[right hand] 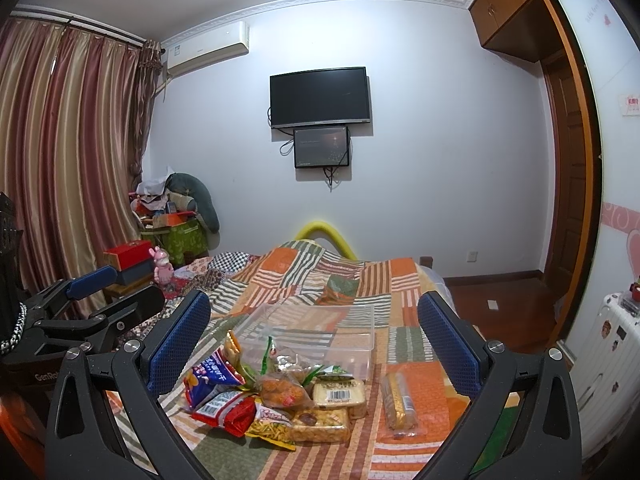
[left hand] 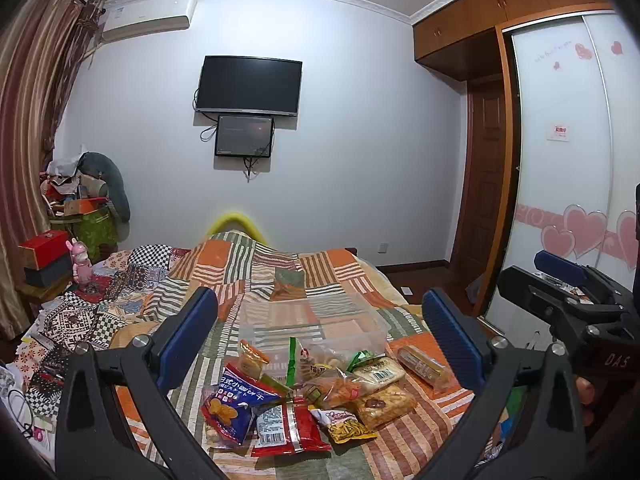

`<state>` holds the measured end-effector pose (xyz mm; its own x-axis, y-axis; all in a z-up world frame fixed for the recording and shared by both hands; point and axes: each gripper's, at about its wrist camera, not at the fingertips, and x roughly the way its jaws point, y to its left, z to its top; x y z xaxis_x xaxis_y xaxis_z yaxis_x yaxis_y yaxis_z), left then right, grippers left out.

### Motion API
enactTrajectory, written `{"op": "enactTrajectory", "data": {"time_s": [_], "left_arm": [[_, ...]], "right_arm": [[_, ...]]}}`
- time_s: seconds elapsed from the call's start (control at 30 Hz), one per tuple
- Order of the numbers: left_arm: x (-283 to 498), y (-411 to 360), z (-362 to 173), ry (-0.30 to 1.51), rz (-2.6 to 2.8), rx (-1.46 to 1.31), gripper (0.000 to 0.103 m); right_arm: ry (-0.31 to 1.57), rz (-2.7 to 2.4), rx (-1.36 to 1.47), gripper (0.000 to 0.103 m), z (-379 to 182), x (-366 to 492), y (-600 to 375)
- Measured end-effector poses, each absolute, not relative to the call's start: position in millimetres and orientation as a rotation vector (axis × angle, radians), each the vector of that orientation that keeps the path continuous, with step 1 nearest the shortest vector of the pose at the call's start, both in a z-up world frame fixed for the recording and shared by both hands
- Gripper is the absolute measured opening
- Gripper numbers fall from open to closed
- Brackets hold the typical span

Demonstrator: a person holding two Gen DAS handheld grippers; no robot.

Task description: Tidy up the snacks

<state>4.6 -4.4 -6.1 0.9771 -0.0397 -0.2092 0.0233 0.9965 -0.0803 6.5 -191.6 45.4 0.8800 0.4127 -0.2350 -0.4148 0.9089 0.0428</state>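
Observation:
A pile of snack packets lies on the bed's patchwork quilt: a blue biscuit bag [left hand: 230,408] [right hand: 210,376], a red packet [left hand: 286,426] [right hand: 228,410], a yellow stick-snack packet [left hand: 348,426] [right hand: 270,426] and a long clear-wrapped biscuit roll [left hand: 420,362] [right hand: 396,400] set apart on the right. A clear plastic bin [left hand: 314,322] [right hand: 316,332] stands just behind the pile, with no snacks inside. My left gripper [left hand: 320,340] is open and empty above the pile. My right gripper [right hand: 314,344] is open and empty too. Each gripper shows at the edge of the other's view.
The quilt [left hand: 280,272] covers the bed. A bedside table with a red box [left hand: 42,244] and a pink toy [left hand: 82,262] stands at the left. A wardrobe [left hand: 560,160] and a white suitcase [right hand: 608,360] are at the right.

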Motion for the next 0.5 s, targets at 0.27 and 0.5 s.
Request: {"op": "enactTrajectory", "data": {"time_s": [0.27,0.5], "left_arm": [[11.8,-2.4,-10.3,0.238,-0.044,-0.080,0.102],[30.5,3.0,-23.1,0.306,-0.037,-0.076,0.085]], "right_arm": [[0.259,0.436,0.001,0.103,43.0,11.0,-192.6],[0.282,0.436,-0.004,0.099,33.7,18.2,-194.5]]}}
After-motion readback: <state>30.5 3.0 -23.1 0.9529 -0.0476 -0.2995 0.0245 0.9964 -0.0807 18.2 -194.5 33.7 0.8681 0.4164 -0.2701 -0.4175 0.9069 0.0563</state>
